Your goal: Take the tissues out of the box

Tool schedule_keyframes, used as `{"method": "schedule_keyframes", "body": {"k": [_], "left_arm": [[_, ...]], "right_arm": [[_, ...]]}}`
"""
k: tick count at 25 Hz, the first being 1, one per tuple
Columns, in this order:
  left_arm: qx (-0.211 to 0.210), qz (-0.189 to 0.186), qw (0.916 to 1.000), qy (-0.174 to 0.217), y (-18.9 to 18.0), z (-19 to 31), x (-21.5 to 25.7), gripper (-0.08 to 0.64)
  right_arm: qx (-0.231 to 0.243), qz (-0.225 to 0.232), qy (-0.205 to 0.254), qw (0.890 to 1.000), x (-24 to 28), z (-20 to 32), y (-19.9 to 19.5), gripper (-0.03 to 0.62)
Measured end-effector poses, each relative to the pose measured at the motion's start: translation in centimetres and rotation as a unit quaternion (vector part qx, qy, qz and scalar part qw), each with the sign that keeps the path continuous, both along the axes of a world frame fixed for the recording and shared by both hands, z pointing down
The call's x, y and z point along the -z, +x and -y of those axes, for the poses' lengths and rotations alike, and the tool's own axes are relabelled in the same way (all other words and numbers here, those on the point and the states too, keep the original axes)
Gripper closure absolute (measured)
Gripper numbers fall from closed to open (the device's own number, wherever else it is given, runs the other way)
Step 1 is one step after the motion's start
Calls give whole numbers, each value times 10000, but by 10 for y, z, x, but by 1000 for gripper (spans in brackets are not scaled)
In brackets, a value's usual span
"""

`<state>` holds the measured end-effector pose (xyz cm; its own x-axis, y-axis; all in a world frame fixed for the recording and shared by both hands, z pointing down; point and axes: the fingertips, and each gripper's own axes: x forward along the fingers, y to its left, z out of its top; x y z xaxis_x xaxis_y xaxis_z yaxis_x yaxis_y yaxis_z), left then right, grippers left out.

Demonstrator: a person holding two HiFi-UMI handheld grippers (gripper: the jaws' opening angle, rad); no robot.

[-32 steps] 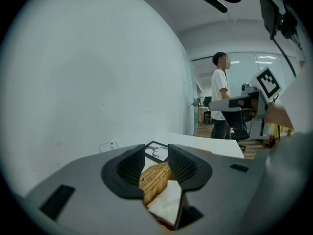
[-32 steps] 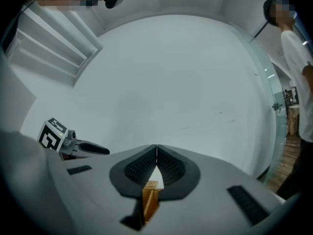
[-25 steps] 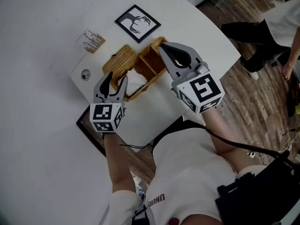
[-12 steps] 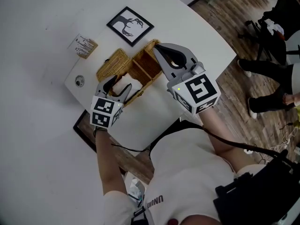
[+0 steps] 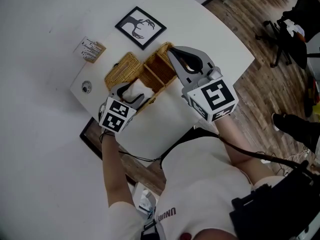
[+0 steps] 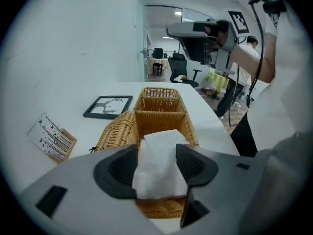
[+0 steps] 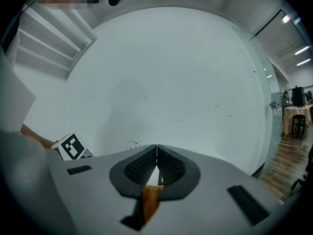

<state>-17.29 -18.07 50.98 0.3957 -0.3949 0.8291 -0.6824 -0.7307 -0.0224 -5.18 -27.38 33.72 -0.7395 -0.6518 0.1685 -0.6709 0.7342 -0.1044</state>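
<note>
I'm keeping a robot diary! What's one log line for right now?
left gripper: jaws just opened, tissue between them, not pinched | right gripper: shut on box rim | tissue: in box, not out yet

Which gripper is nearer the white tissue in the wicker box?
Left. On the left gripper the jaws, which have just been opening, stand either side of the tissue. The right gripper is at the other end of the wicker box, jaws shut on its rim.
</note>
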Motion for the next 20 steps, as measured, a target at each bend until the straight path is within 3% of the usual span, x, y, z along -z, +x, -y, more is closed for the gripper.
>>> {"method": "schedule_keyframes", "body": {"k": [20], "left_arm": [[-371, 514, 9960, -625, 4, -5, -20, 310]], "right_arm": [[-136, 55, -91, 9999, -3, 5, 1, 572]]}}
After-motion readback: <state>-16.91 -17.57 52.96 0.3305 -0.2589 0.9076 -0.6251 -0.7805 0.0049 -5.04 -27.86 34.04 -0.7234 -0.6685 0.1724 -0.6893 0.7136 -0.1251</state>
